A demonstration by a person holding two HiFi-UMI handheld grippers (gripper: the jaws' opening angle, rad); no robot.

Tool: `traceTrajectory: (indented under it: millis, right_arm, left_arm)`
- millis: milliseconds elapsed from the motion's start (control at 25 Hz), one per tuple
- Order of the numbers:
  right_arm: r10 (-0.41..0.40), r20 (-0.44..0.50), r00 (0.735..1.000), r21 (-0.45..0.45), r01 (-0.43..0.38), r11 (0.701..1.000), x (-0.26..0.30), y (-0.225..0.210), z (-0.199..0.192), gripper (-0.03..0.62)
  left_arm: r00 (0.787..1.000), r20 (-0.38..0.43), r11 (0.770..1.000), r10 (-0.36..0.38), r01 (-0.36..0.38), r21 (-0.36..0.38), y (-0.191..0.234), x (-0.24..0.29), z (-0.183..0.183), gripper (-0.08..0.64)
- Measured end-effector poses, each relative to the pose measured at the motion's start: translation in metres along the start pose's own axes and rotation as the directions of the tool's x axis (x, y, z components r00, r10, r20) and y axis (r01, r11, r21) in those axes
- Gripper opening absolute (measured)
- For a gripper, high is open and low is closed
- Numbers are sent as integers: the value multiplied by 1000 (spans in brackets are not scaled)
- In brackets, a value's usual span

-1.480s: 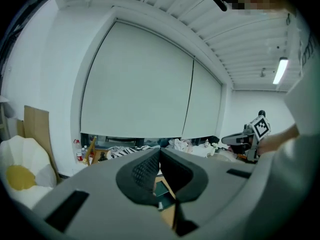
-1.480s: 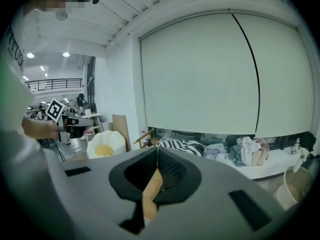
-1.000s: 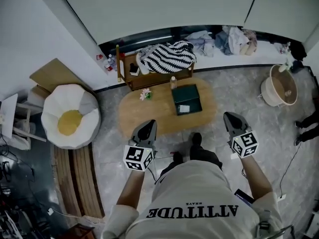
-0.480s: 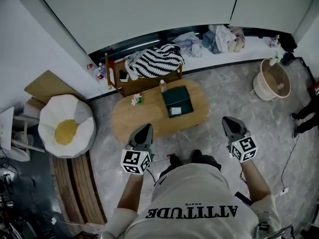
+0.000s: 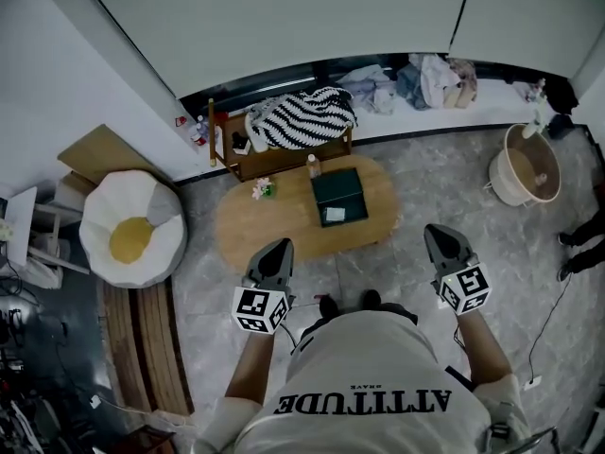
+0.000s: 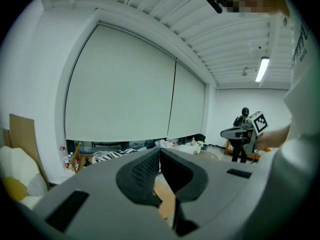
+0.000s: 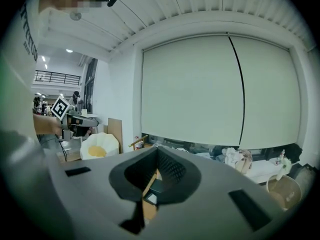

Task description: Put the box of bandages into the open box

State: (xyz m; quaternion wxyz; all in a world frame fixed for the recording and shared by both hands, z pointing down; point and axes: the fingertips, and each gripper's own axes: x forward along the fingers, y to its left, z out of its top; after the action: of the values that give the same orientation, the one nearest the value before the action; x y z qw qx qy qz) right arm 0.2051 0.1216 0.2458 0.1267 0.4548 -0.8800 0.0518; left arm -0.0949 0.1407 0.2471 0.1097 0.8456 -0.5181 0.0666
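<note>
**Desk:** Which step of the job is this?

**Photographer:** The approach, as I read it. A person stands at the bottom of the head view, short of the oval wooden table (image 5: 250,227) at frame centre. The left gripper (image 5: 277,251) and the right gripper (image 5: 440,236) are raised at lower centre. Both are clenched, tips together, with nothing between them, and neither touches anything.

**Desk:** And the box of bandages?

**Photographer:** Not in hand. A dark green box (image 5: 338,189) sits on the right half of the table, with a small pale packet (image 5: 334,214) at its near edge. That may be the bandages, but it is too small to say. I can't tell whether it lies in the box or on top of it.

**Desk:** What does the next move call for?

**Photographer:** Probably closing in on the table, lowering one gripper and parting its jaws before any pick.

**Desk:** Any other containers?

**Photographer:** A round basket (image 5: 506,183) sits at the right edge, and its contents can't be made out. A wooden shelf (image 5: 284,154) just above the table, upper centre, carries a striped cloth (image 5: 302,112).
</note>
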Motion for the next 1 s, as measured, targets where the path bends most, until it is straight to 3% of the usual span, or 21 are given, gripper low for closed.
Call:
traceTrajectory:
  millis: [360, 1000]
  right_arm:
    - [48, 33, 998, 8, -48, 999, 4, -10, 7, 20]
    - [56, 36, 998, 4, -56, 998, 8, -23, 7, 20]
  left_arm:
    - [1000, 12, 1000, 21, -21, -12, -11, 7, 3, 21]
    - [999, 21, 999, 44, -43, -18, -11, 16, 4, 21]
